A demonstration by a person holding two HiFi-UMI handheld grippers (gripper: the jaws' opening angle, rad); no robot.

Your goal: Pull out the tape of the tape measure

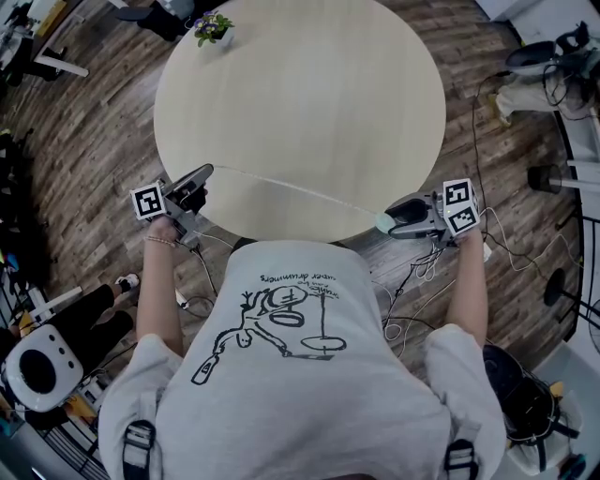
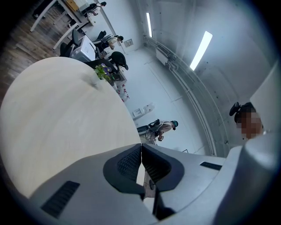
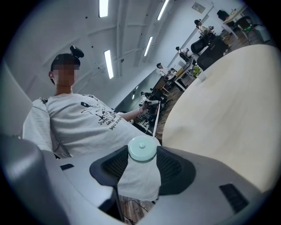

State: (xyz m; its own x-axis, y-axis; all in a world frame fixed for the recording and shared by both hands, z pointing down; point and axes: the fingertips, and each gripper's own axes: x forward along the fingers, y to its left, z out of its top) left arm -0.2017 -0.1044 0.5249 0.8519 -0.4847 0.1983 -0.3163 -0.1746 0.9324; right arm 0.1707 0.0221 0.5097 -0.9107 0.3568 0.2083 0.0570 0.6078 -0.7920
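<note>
The tape measure is a small round case, pale green on top, and my right gripper is shut on it between its dark pads, just off the table's near right edge. Its thin pale tape runs taut across the near part of the round table to my left gripper. That left gripper is shut, pads pressed together on the tape's end. In the right gripper view the tape runs away towards the left hand.
A small potted plant stands at the table's far edge. Cables lie on the wooden floor at the right, with stands and equipment round them. A white device sits at the lower left. People stand far off in the room.
</note>
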